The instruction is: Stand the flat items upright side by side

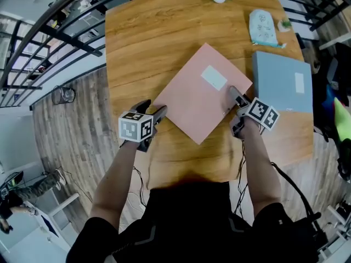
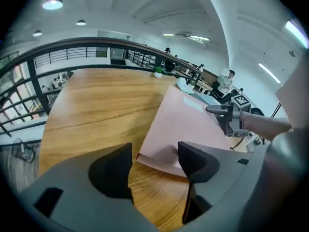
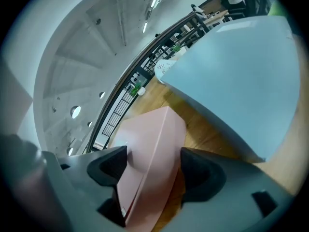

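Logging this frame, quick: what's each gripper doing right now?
Left gripper: open, pink box corner between its jaws, ungripped.
Right gripper: open around the pink box's edge, not clamped.

One pink box (image 1: 192, 100), one blue-grey box (image 1: 281, 81), one white pouch (image 1: 262, 27).

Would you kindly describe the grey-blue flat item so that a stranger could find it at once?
On the wooden table, look to the right side as the head view shows it. The grey-blue flat box lies there, nearer the person than the white pouch. Its neighbour, the pink flat box, also bears a white label, but only this one is grey-blue.
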Motion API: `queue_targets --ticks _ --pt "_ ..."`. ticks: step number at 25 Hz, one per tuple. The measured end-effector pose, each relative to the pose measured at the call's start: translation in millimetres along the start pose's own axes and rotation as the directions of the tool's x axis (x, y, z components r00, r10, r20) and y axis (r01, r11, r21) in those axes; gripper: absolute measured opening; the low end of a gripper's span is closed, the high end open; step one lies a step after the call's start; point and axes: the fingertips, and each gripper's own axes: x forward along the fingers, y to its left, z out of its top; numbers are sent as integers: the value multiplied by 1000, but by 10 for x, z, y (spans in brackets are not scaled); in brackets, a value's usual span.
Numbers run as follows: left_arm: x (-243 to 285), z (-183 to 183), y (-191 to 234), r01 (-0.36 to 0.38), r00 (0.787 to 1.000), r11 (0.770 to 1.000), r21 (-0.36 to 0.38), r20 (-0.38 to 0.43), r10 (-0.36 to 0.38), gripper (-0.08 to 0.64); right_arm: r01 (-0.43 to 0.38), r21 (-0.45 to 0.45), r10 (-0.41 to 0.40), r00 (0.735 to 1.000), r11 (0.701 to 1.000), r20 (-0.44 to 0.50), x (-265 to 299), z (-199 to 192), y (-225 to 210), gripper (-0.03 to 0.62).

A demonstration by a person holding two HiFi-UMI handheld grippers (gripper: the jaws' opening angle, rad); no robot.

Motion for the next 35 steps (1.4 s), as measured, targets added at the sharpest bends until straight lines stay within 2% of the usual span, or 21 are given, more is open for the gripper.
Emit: queue_targets --ticks 10,15,19,23,32,35 --pt "59 -13 -42 3 1000 996 89 5 -3 285 -23 -2 23 999 1000 27 -38 -4 74 320" --pt "32 -68 -22 11 1000 995 100 -3 -10 287 -45 -77 50 996 996 68 -161 41 261 301" --pt "-70 -124 16 9 1000 995 97 19 -11 287 -105 -186 124 987 977 97 -295 93 592 289" --pt "-182 -153 -17 -24 999 973 231 37 16 268 -168 -353 218 970 920 109 -481 133 1069 281" --pt "-289 -353 31 -25 998 977 211 60 13 268 -182 -618 316 942 765 114 -870 -60 1803 275" --pt "-319 -430 49 -25 998 976 218 56 14 268 -177 -693 343 933 699 107 -1018 -197 2000 273"
